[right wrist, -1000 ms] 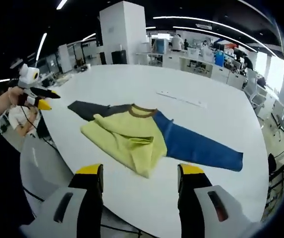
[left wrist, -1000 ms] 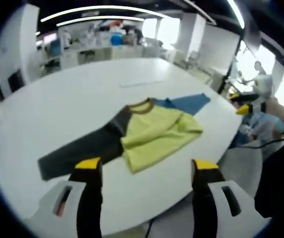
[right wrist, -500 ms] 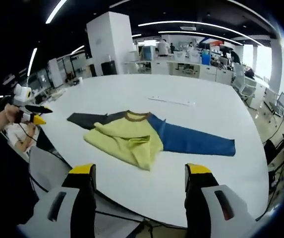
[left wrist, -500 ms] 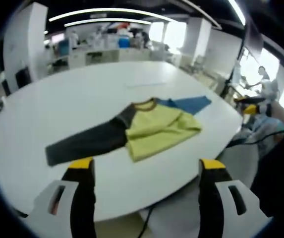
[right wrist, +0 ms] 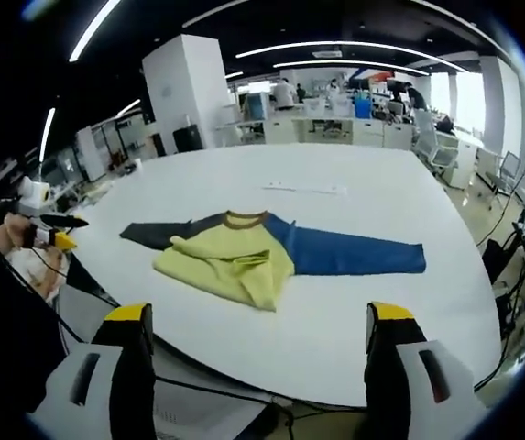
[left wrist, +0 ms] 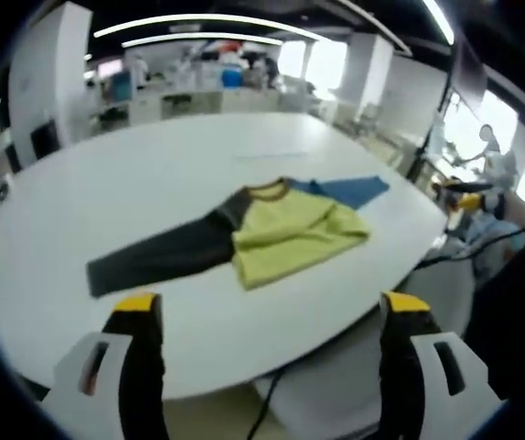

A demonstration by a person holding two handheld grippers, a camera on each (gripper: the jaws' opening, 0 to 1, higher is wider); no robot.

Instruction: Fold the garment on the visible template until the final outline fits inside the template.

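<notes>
The long-sleeved shirt [right wrist: 244, 257] lies half folded on the white bench [right wrist: 354, 302]. Both the left gripper [left wrist: 267, 316] and right gripper [right wrist: 257, 325] hover before the bench edge, jaws apart, holding nothing.

Large white round table [right wrist: 399, 302], office desks [right wrist: 354, 128] behind.

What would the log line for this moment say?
left gripper: open | right gripper: open | shirt: partly folded on table, sleeves out

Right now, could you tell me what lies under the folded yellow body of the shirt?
The white table is underneath the yellow body; the blue sleeve and dark grey sleeve emerge from beneath it. Whatever else lies under it is covered.
</notes>
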